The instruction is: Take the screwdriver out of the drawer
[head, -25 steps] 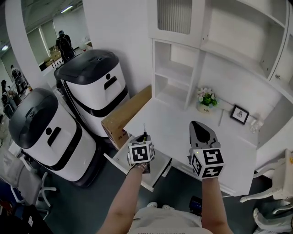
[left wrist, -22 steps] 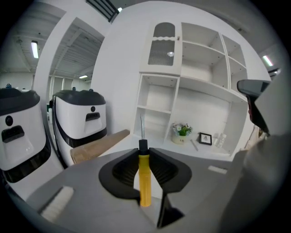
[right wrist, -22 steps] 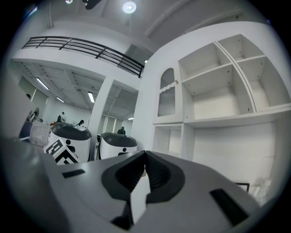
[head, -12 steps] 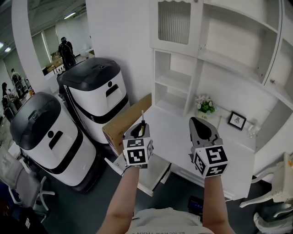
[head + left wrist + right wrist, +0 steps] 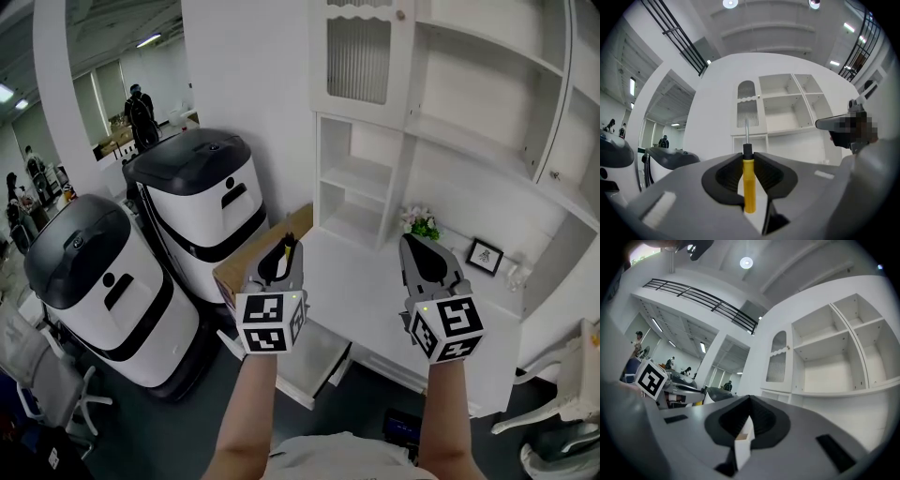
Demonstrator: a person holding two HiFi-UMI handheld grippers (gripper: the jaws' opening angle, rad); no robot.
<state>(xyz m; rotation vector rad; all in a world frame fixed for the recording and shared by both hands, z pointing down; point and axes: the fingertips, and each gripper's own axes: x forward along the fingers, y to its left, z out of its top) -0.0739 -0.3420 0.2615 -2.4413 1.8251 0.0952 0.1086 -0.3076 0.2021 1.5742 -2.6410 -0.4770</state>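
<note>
Head view: both forearms reach forward; left tool point(image 5: 281, 255) clamps the screwdriver point(image 5: 749, 183), right tool point(image 5: 417, 247) closed, empty.

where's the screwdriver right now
The screwdriver is clamped by its yellow handle in the left gripper, left of centre in the head view. The open drawer shows just below it and the white desk to its right.

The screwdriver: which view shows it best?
The left gripper view: the screwdriver is central, yellow handle clamped in the left gripper. The head view shows it small; the right gripper view, at most a speck.
</note>
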